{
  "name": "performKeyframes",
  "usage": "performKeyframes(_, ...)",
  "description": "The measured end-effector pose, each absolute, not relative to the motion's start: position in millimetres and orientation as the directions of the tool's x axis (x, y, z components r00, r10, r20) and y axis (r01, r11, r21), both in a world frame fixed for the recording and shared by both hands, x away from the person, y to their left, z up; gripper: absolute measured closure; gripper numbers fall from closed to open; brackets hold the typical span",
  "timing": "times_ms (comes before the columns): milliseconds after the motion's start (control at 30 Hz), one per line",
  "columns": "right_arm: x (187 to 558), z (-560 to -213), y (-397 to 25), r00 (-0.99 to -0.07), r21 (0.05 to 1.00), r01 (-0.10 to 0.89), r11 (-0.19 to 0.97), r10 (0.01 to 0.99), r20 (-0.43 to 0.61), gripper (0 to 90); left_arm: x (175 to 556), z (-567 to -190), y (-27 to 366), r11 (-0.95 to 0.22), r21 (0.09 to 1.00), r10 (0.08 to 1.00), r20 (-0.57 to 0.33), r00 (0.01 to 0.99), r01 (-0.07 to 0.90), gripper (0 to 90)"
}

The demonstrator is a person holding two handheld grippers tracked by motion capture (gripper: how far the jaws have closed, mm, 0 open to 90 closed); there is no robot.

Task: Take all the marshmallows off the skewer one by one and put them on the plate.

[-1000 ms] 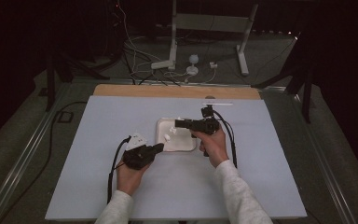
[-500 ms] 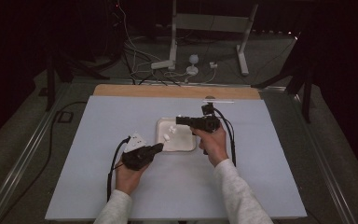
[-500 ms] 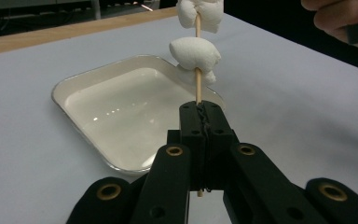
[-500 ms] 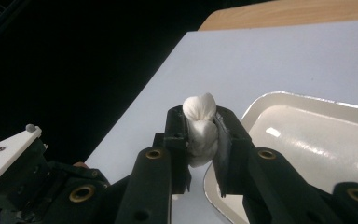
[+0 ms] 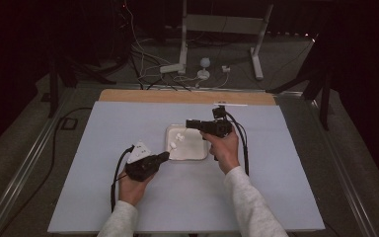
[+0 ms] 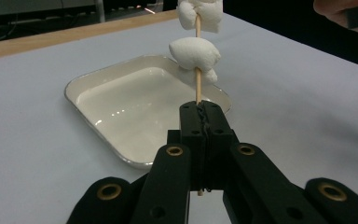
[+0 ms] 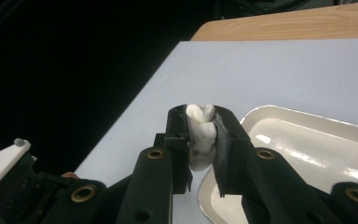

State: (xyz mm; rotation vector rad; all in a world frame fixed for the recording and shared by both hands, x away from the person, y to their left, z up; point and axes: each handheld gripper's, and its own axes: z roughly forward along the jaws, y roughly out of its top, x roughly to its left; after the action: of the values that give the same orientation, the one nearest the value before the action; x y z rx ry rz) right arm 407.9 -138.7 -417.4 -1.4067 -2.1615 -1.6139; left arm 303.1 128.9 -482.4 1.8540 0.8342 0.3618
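My left gripper [image 6: 200, 111] is shut on the lower end of a thin wooden skewer [image 6: 197, 86] that stands over the near edge of a white tray [image 6: 81, 83]. Two white marshmallows [image 6: 195, 52] are threaded on the skewer, one above the other. In the high view the left gripper [image 5: 165, 156] points at the tray [image 5: 200, 157], and the marshmallows [image 5: 176, 140] sit above its left side. My right gripper [image 7: 200, 114] is shut on another white marshmallow [image 7: 200, 135]. It hovers over the tray's far edge, the right gripper [image 5: 189, 123] pointing left, a short way from the skewer tip.
The tray rests mid-table on a pale blue-grey sheet [image 5: 103, 133], with a wooden strip [image 5: 177, 96] along the far edge. Cables and a stand's legs [image 5: 217, 64] lie on the floor beyond. The tray's inside [image 7: 307, 154] holds nothing I can see.
The right gripper has risen slightly with its marshmallow and stays over the tray's far edge. The left gripper and skewer have hardly moved.
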Motion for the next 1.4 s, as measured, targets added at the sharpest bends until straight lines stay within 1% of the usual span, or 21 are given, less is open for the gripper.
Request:
performKeyframes(33,408,-417,-139,-0.570,0.713,0.701,0.012,0.611,0.550,79.2,303,-482,129,-0.234,0.895,0.689,-0.124,0.714,0.380,90.0)
performKeyframes(67,408,-415,-141,-0.557,0.723,0.691,-0.012,0.628,0.543,79.8,302,-484,129,-0.287,0.878,0.701,-0.080,0.709,0.383,90.0)
performKeyframes(100,409,-411,-148,-0.537,0.728,0.683,-0.056,0.638,0.552,79.9,302,-484,129,-0.287,0.878,0.701,-0.080,0.709,0.383,90.0)
performKeyframes(133,411,-408,-155,-0.529,0.730,0.677,-0.087,0.632,0.566,79.8,303,-488,135,-0.261,0.876,0.707,-0.112,0.698,0.405,90.0)
performKeyframes(167,411,-408,-155,-0.529,0.730,0.677,-0.087,0.632,0.566,79.8,303,-488,135,-0.261,0.876,0.707,-0.112,0.698,0.405,90.0)
performKeyframes(233,411,-400,-162,-0.558,0.750,0.661,-0.020,0.655,0.510,78.7,305,-486,140,-0.221,0.883,0.715,-0.143,0.685,0.415,90.0)
performKeyframes(267,411,-400,-162,-0.558,0.750,0.661,-0.020,0.655,0.510,78.7,305,-484,141,-0.210,0.886,0.718,-0.149,0.680,0.415,90.0)
performKeyframes(300,408,-401,-160,-0.576,0.759,0.650,0.032,0.672,0.465,78.0,305,-483,142,-0.207,0.886,0.722,-0.147,0.676,0.414,90.0)
performKeyframes(500,409,-419,-148,-0.582,0.749,0.656,0.096,0.696,0.421,77.2,306,-482,144,-0.178,0.883,0.738,-0.172,0.653,0.434,90.0)
performKeyframes(533,409,-419,-148,-0.582,0.749,0.656,0.096,0.696,0.421,77.2,307,-483,145,-0.179,0.881,0.741,-0.173,0.649,0.439,90.0)
performKeyframes(567,410,-427,-144,-0.580,0.744,0.657,0.124,0.713,0.394,76.9,308,-484,144,-0.177,0.878,0.741,-0.179,0.647,0.446,90.0)
performKeyframes(800,413,-449,-134,-0.564,0.706,0.685,0.180,0.745,0.357,74.5,310,-486,141,-0.186,0.868,0.744,-0.182,0.643,0.460,90.0)
performKeyframes(833,414,-452,-133,-0.562,0.701,0.688,0.188,0.749,0.351,70.9,310,-486,141,-0.187,0.866,0.745,-0.183,0.642,0.464,90.0)
performKeyframes(867,416,-458,-132,-0.554,0.687,0.700,0.195,0.755,0.351,58.7,310,-486,141,-0.191,0.865,0.746,-0.180,0.642,0.464,90.0)
performKeyframes(900,416,-460,-131,-0.544,0.680,0.708,0.192,0.762,0.352,52.4,310,-487,142,-0.190,0.864,0.747,-0.181,0.640,0.466,90.0)
performKeyframes(933,416,-460,-131,-0.544,0.680,0.708,0.192,0.762,0.352,52.4,311,-487,142,-0.188,0.863,0.748,-0.183,0.638,0.468,90.0)
performKeyframes(1000,417,-463,-131,-0.537,0.671,0.713,0.201,0.772,0.340,44.7,311,-487,142,-0.188,0.863,0.751,-0.183,0.635,0.470,90.0)
performKeyframes(1033,417,-463,-132,-0.537,0.664,0.724,0.189,0.758,0.370,35.6,311,-487,142,-0.186,0.863,0.752,-0.183,0.633,0.470,90.0)
performKeyframes(1133,415,-461,-134,-0.548,0.664,0.729,0.168,0.724,0.418,28.1,312,-487,142,-0.184,0.862,0.755,-0.183,0.630,0.471,90.0)
performKeyframes(1200,412,-457,-133,-0.568,0.673,0.719,0.174,0.706,0.424,25.1,312,-487,142,-0.183,0.863,0.754,-0.183,0.630,0.471,90.0)
performKeyframes(1400,402,-446,-128,-0.614,0.701,0.696,0.158,0.637,0.466,21.6,311,-487,140,-0.184,0.864,0.758,-0.179,0.627,0.469,90.0)
